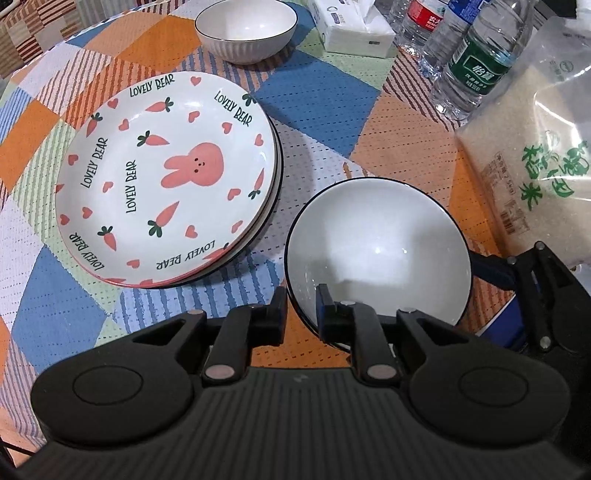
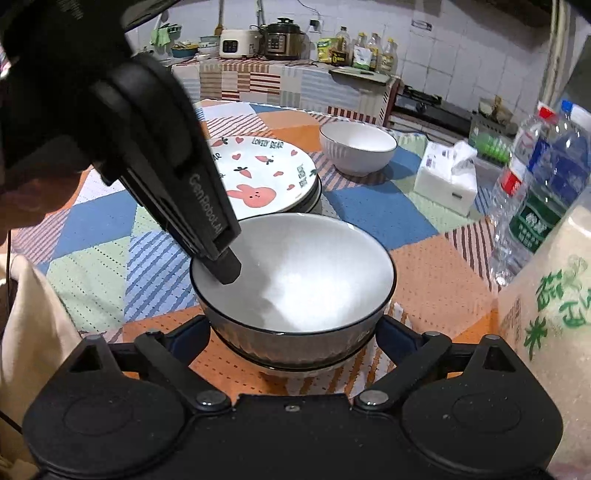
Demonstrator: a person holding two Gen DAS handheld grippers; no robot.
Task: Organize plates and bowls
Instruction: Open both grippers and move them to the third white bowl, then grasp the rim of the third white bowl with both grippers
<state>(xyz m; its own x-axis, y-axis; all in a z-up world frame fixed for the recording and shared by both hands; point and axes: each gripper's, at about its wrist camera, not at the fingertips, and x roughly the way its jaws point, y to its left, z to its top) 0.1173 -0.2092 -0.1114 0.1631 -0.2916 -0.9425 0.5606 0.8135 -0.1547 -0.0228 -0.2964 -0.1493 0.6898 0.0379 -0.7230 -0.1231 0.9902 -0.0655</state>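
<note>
**Location.** Near bowl (image 1: 373, 240): white glazed ceramic with a dark rim line, standing upright on the tabletop (image 1: 325, 110). A second dark rim line just beneath it suggests another bowl nested under it; not certain. Stack of rabbit-print plates (image 1: 166, 177) at 10 o'clock of the bowl, close but apart. Second ribbed bowl (image 1: 245, 29) at 12 o'clock, well apart. Bag of rice (image 1: 524, 166) at 2 o'clock, near.

**Gripper state.** Left hand-held gripper (image 1: 301, 310): closed on the bowl's rim at 7 o'clock, one finger inside the bowl, one outside. Right hand-held gripper (image 2: 286, 328): spread wide around the bowl's body, pads at 9 and 3 o'clock in its own view, just beside the wall. Cannot tell whether pressing or merely flanking.

**Handling properties (estimated).**
- Rigid; no give under the pads.
- Moderately heavy for a rim pinch; likely to pivot about a single rim grip.
- Smooth glaze inside; likely slippery. Ribbed outer wall; likely better purchase.
- Brittle; likely to chip at the rim on contact with other crockery.

**Grasp points.**
- Prefer the ribbed wall below the rim, on opposite sides.
- Reserve the rim pinch for steadying or short lifts.
- Keep level and lower gently when nesting.
</note>
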